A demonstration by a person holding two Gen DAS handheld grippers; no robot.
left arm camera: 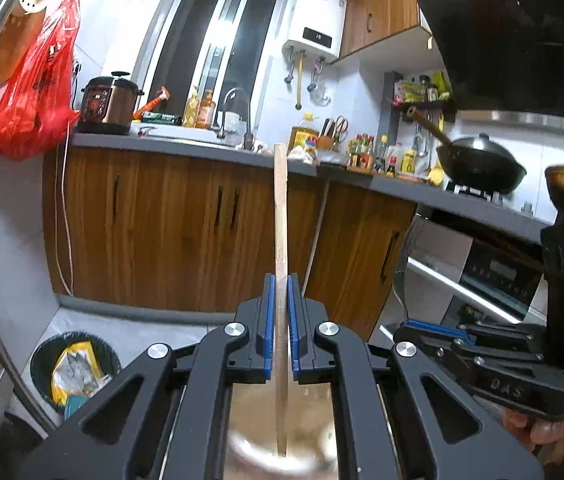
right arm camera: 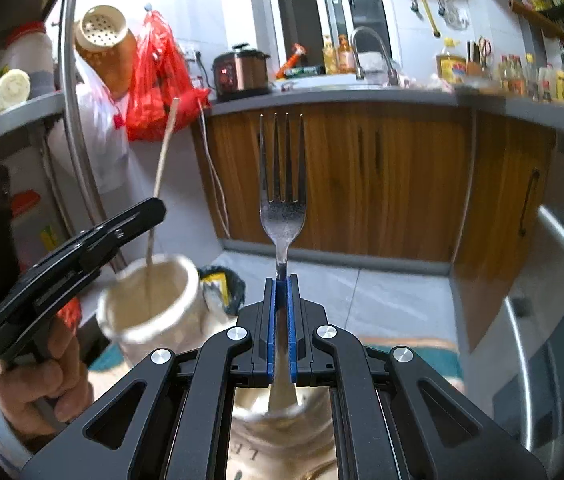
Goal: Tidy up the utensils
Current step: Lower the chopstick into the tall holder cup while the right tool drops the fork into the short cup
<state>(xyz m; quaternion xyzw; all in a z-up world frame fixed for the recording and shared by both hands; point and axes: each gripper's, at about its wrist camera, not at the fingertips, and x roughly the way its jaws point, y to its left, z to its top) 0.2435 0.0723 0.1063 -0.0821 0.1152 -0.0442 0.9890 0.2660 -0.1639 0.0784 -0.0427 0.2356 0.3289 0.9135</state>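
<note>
Left wrist view, left to right. A curved metal rail cuts across the left edge and hides part of the red bag (left arm camera: 38,84) hanging there. Below and left of the left tool (left arm camera: 281,320), a bin (left arm camera: 72,372) stands on the floor; its contents are hard to make out. Left tool: jaws closed onto a single wooden chopstick (left arm camera: 281,216), blue pads pressing both its sides. The chopstick runs forward past the fingertips; its rear end drops into a blurred pale shape under the tool body. To the right, the right tool (left arm camera: 434,326) enters side-on, part cut off by the frame edge. Raised letters on its arm seem to read "DAS".

Right wrist view, left to right. The left tool shows in profile, with a hand (right arm camera: 38,376) on its grip. The chopstick's lower end stands inside a cream ceramic holder (right arm camera: 154,312), just left of the right tool; the holder is motion-blurred. Right tool: jaws closed on the neck of a metal fork (right arm camera: 282,204), tines pointing forward, handle end hidden beneath the tool. Below the tool, inverted lettering on a pale surface, unreadable.
</note>
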